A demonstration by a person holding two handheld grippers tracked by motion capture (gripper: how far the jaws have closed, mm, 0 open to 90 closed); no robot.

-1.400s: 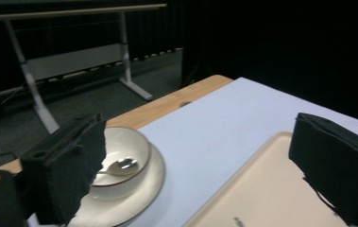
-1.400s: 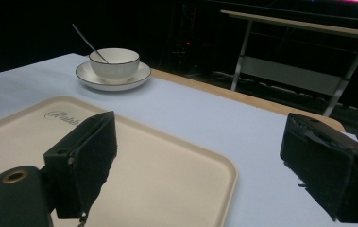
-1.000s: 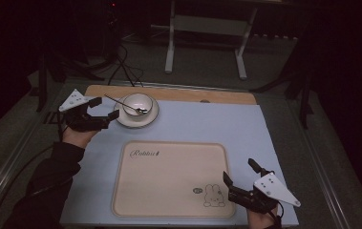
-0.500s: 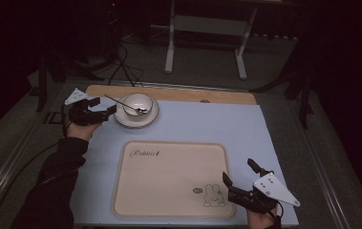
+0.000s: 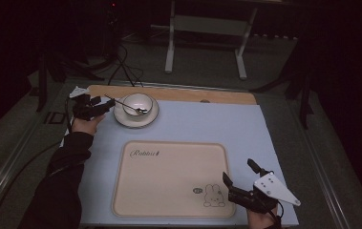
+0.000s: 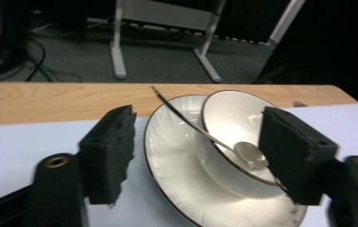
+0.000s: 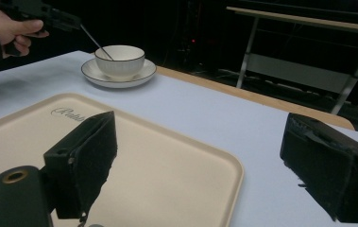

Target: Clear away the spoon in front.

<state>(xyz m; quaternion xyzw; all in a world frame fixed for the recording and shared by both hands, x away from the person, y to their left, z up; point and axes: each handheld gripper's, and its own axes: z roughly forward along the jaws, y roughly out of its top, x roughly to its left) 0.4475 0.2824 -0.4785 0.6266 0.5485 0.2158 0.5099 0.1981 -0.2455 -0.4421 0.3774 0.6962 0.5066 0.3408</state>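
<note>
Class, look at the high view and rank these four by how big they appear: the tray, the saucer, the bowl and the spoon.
1. Tray, by far the largest.
2. Saucer.
3. Bowl, sitting inside the saucer's rim.
4. Spoon, a thin sliver, though its handle reaches past the bowl's rim.
The tray lies nearer the camera, but the gap is too wide to change the order.

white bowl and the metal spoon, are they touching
Touching. In the left gripper view the metal spoon lies with its head inside the white bowl, its thin handle resting across the bowl's rim and sticking out over the white saucer.
</note>
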